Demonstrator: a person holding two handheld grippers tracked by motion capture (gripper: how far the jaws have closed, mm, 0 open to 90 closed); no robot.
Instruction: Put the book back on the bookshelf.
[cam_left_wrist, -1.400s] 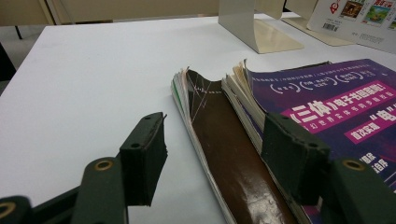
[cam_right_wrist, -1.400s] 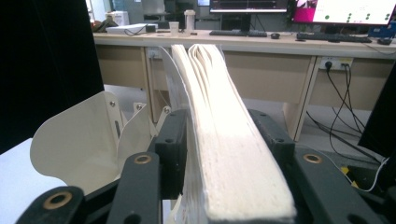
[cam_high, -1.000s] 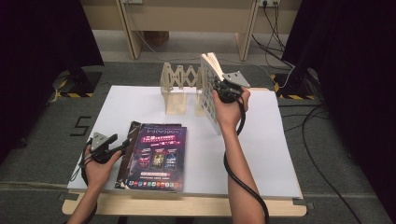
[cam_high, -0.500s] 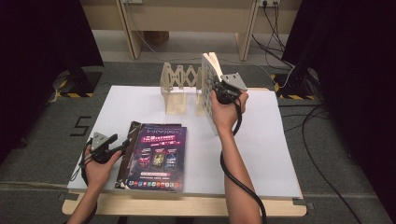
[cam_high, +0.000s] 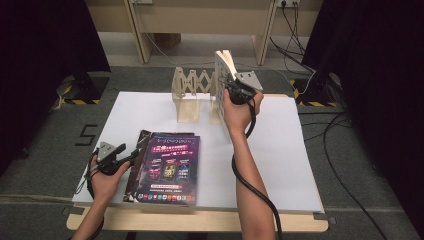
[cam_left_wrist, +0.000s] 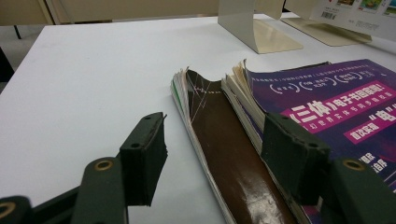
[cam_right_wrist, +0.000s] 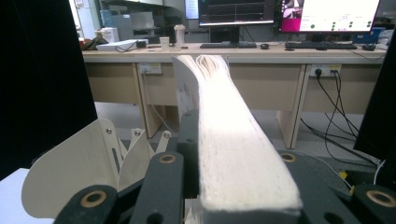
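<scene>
Upper centre, the right gripper (cam_high: 231, 86) has its jaws clamped on an upright book (cam_high: 223, 65) beside the rack (cam_high: 189, 92); lower left, the left gripper (cam_high: 121, 156) has its jaws wide open and empty beside the purple book (cam_high: 170, 165).

The purple book (cam_left_wrist: 336, 107) and the brown one (cam_left_wrist: 224, 140) have glossy covers with worn paper edges. The held book (cam_right_wrist: 233, 135) shows a matt, rough page block. The counter (cam_high: 150, 110) is smooth, matt white.
</scene>
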